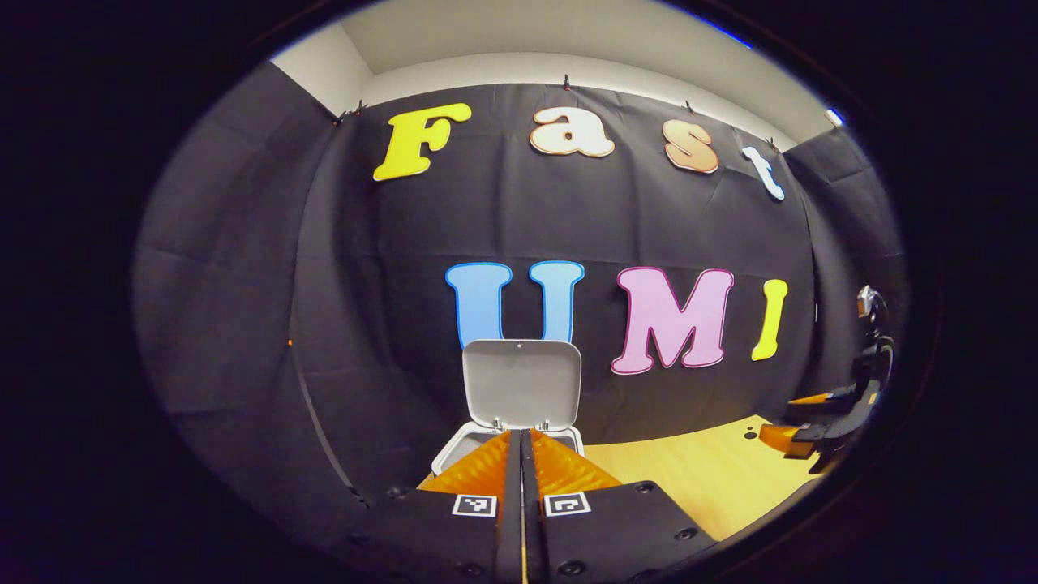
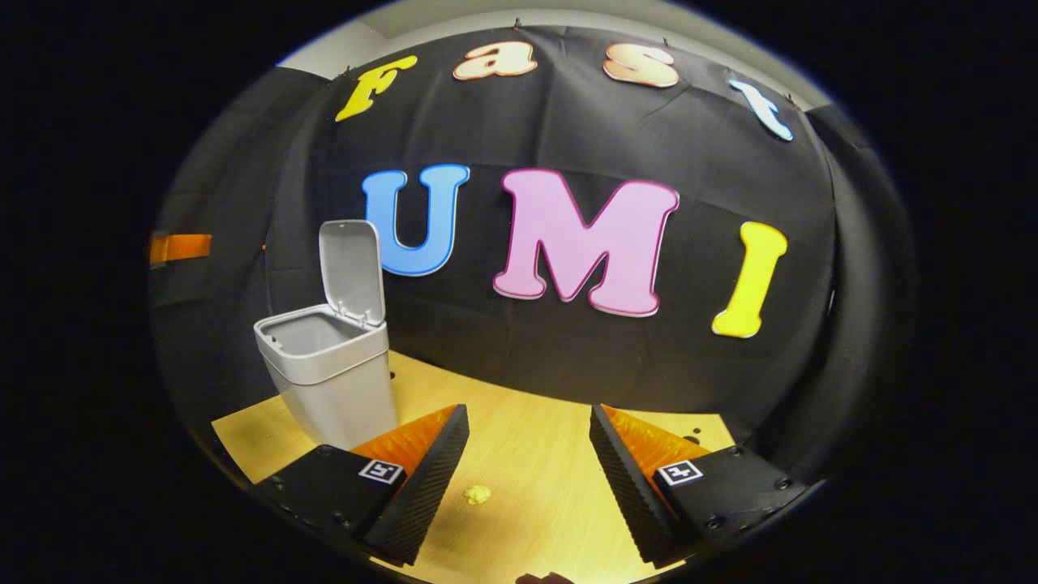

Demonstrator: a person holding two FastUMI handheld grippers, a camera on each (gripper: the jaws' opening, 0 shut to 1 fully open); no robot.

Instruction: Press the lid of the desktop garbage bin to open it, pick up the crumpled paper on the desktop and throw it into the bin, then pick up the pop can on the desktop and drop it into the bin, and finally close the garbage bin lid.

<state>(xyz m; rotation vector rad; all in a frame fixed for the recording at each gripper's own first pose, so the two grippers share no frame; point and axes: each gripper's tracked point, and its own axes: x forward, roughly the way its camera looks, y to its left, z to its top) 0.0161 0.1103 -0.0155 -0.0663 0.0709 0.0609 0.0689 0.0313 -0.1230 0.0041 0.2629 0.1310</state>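
- The garbage bin [image 2: 328,381] is pale grey plastic with walls that taper toward the base; in the right gripper view it stands on the light wooden desktop [image 2: 527,454] at about 9 o'clock, close to the black cloth wall.
- Its lid [image 2: 350,272] is swung up on rear hinges and stands almost upright, leaving the mouth of the bin open; what lies inside cannot be told.
- In the left gripper view the same bin [image 1: 454,450] sits at 6 o'clock, and its raised lid [image 1: 521,383] shows its flat inner face toward the camera.
- The left gripper [image 1: 521,454] has its two fingers pressed together with nothing between them; its tips point straight at the open rim of the bin, just in front of it.
- The crumpled paper [image 2: 477,494] is a small yellowish wad lying on the desktop at about 6 o'clock in the right gripper view.
- The right gripper [image 2: 529,426] has its fingers spread wide apart and holds nothing; the paper lies below and between them, nearer the left finger, touching neither.
- The bin stands just beyond the left finger of the right gripper, toward 10 o'clock from the paper.
- In the left gripper view the right gripper [image 1: 819,426] shows at 3 o'clock above the desktop [image 1: 705,478], well apart from the bin.
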